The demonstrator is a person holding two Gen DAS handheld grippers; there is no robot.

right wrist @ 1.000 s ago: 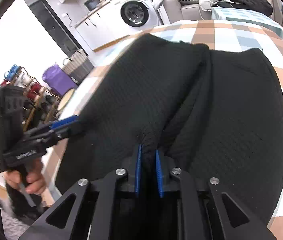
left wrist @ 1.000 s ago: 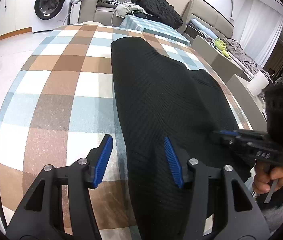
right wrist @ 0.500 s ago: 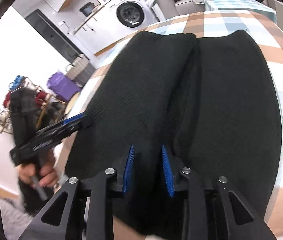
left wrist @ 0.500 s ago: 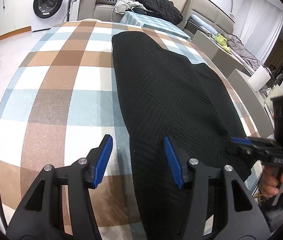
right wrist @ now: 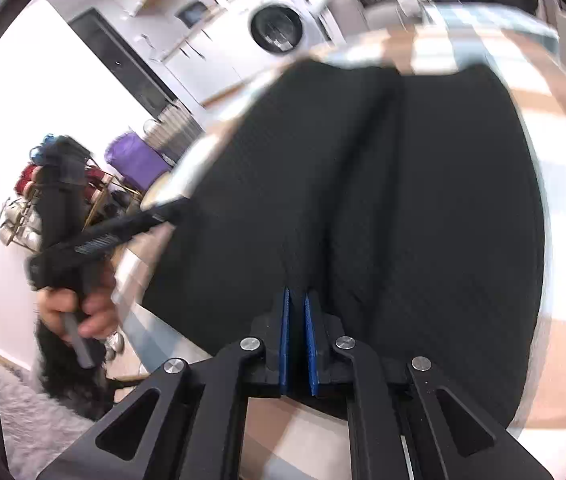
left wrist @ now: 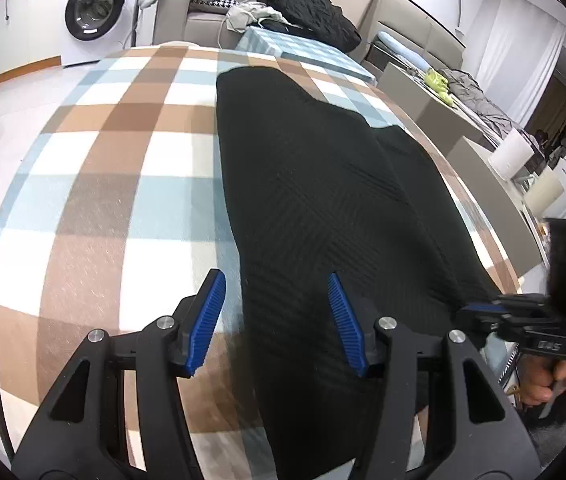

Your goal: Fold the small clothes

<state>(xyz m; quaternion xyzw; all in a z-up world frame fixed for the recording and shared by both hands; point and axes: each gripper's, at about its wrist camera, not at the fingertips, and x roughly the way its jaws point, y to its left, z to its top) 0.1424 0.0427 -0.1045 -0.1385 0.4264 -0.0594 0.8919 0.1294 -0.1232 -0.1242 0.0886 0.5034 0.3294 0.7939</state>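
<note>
Right gripper reopened briefly, now clenched again — we see blue pads pinching near hem of black garment. Garment lies lengthwise on checked tablecloth, creased down middle. Left gripper unmoved — half open over garment's left edge, gripping nothing. Right view blurred.

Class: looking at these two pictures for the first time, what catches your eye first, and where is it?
A long black garment lies lengthwise on the brown, blue and white checked tablecloth. The right gripper is pinched shut on a fold at its near edge, while the left gripper hangs open above the garment's left edge.
</note>
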